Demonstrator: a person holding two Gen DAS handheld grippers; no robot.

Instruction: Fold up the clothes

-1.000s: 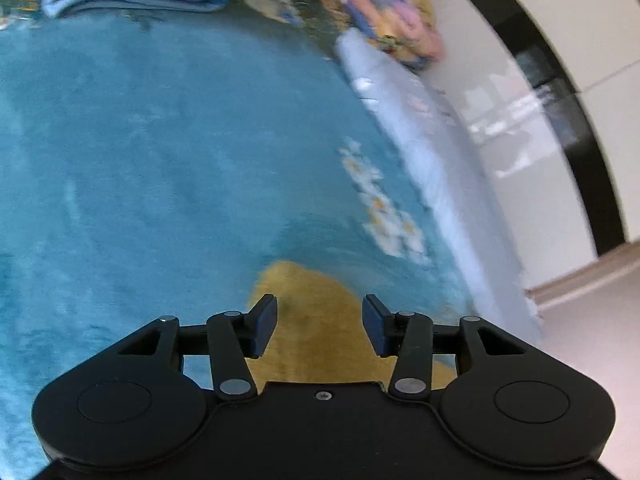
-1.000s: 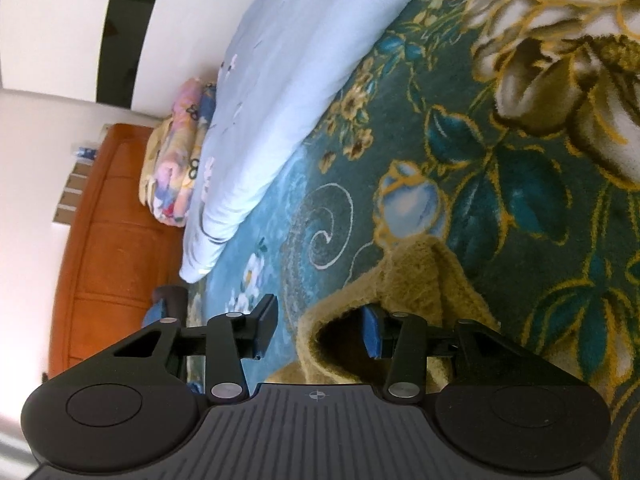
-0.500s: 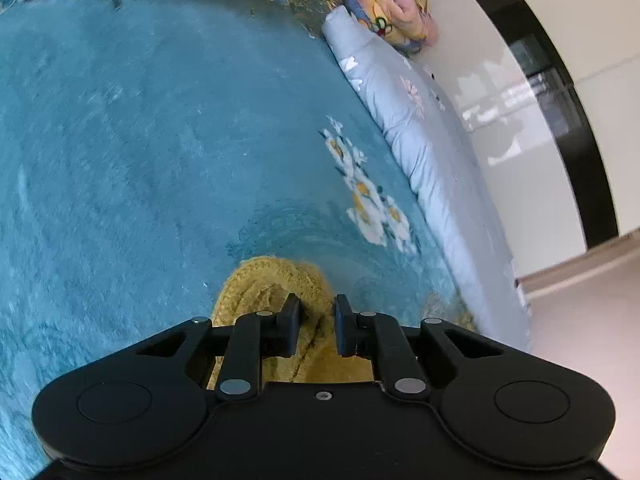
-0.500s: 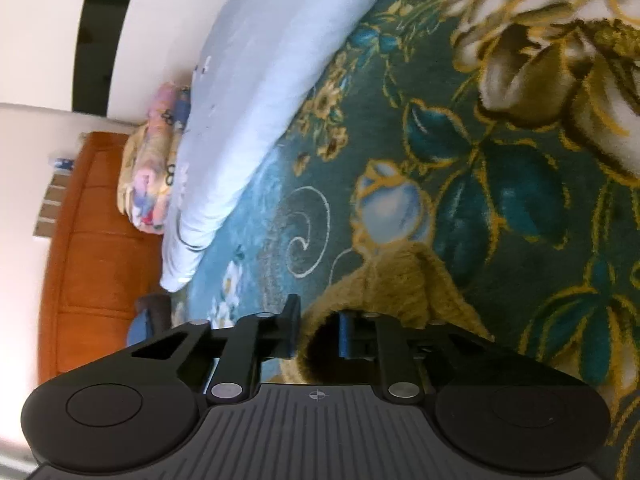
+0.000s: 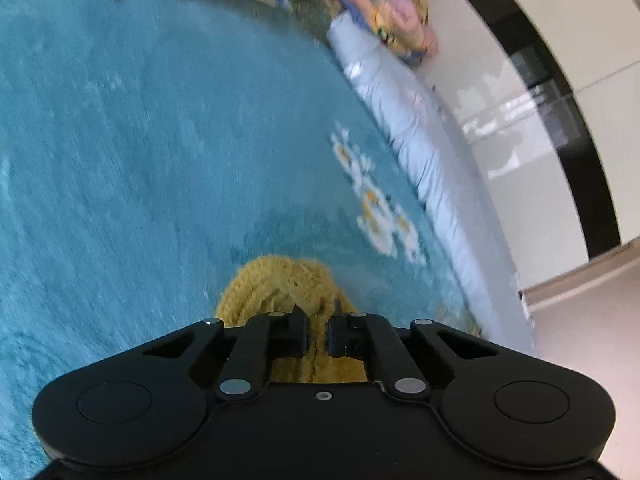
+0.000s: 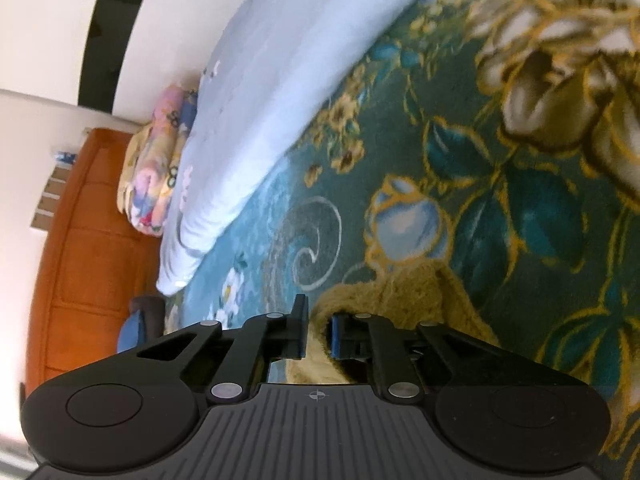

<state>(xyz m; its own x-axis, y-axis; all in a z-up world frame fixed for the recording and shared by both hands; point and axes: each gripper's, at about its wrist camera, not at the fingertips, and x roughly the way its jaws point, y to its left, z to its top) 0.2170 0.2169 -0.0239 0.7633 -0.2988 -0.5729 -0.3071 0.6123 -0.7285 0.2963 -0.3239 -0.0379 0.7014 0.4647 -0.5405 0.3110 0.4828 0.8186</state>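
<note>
Left wrist view: left gripper (image 5: 317,334) pinched tight on fuzzy mustard-yellow knit cloth (image 5: 280,280), bunched on soft blue-green blanket (image 5: 120,140); long way unclear.

Right wrist view: right gripper (image 6: 317,332) clamped on same cloth's open edge (image 6: 400,296), over flowery green carpet-like cover (image 6: 500,200).

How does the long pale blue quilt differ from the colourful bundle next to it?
The quilt is plain pale blue with only a few small marks, while the bundle is a busy mix of pink, yellow and blue. The quilt is long and stretches along the bed's edge; the bundle is short and lumpy, sitting at the quilt's far end by the wooden headboard. Both are soft bedding lying on the patterned blanket.
</note>
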